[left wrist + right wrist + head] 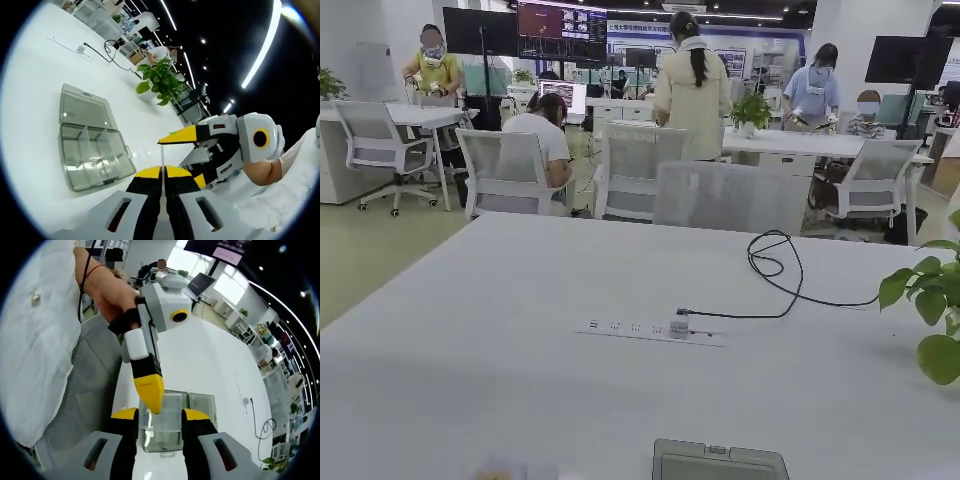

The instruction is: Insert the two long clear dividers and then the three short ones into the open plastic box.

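Observation:
The open clear plastic box (92, 157) lies flat on the white table, lid (82, 107) folded back, with clear partitions showing in its base. My left gripper (164, 171) is shut on a thin clear divider (162, 155), seen edge-on and rising from between the yellow tips. My right gripper (189, 157) comes in from the right, open, its upper yellow tip close to the divider's top edge. In the right gripper view my right gripper (161, 415) stands open above the box (167, 427), and the left gripper (150, 395) hangs down in front, held by a hand. The box lid (720, 462) shows at the bottom of the head view.
A power strip (645, 328) is set in the table with a black cable (775, 275) looping to the right. A potted plant (932, 305) stands at the table's right edge. Chairs and people at other desks lie beyond the far edge.

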Action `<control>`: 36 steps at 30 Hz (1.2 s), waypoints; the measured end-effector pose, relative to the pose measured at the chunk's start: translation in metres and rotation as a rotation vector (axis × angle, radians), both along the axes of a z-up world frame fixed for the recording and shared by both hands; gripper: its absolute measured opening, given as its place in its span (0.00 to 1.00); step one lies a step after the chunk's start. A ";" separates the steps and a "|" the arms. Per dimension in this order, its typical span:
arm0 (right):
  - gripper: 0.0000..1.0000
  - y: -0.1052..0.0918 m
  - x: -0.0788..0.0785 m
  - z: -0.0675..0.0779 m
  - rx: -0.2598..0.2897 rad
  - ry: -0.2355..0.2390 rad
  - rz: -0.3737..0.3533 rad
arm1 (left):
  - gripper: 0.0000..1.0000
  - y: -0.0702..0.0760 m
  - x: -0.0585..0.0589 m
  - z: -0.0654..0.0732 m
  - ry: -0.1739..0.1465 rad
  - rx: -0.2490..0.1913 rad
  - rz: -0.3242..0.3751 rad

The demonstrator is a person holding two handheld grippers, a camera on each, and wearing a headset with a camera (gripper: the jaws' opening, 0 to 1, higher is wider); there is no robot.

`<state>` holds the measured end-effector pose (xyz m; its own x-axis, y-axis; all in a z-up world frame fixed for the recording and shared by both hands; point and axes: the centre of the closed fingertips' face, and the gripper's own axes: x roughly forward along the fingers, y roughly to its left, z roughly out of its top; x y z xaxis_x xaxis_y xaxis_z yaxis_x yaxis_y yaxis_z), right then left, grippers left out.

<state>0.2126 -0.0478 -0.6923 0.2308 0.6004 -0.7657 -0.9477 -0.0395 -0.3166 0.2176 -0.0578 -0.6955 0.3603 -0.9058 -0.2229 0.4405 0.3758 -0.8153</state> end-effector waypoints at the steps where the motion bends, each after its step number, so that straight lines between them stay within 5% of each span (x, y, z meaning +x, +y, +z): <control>1: 0.35 0.000 0.000 0.001 0.003 0.001 0.000 | 0.00 0.000 -0.001 0.000 0.003 0.001 -0.002; 6: 0.39 -0.001 0.004 0.014 0.062 0.041 -0.027 | 0.00 0.003 -0.002 -0.001 -0.055 0.031 -0.028; 9: 0.35 -0.003 0.005 0.029 0.152 0.171 -0.059 | 0.00 0.003 -0.007 0.002 -0.172 0.068 -0.093; 13: 0.29 -0.008 0.002 0.043 0.199 0.328 -0.048 | 0.00 -0.001 -0.017 0.012 -0.290 0.071 -0.172; 16: 0.22 -0.008 -0.006 0.050 0.212 0.428 0.004 | 0.00 -0.003 -0.023 0.020 -0.397 0.079 -0.224; 18: 0.21 -0.009 -0.015 0.051 0.200 0.508 0.031 | 0.00 -0.005 -0.027 0.024 -0.430 0.076 -0.250; 21: 0.16 -0.010 -0.021 0.049 0.159 0.541 0.083 | 0.00 -0.006 -0.033 0.027 -0.498 0.095 -0.297; 36: 0.06 -0.003 -0.044 0.045 0.089 0.635 0.207 | 0.00 -0.005 -0.049 0.043 -0.586 0.049 -0.332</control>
<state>0.1681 -0.0506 -0.6476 -0.3749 0.6508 -0.6602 -0.9266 -0.2402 0.2894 0.1687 -0.0632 -0.6525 0.1380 -0.9833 -0.1189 0.9035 0.1742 -0.3917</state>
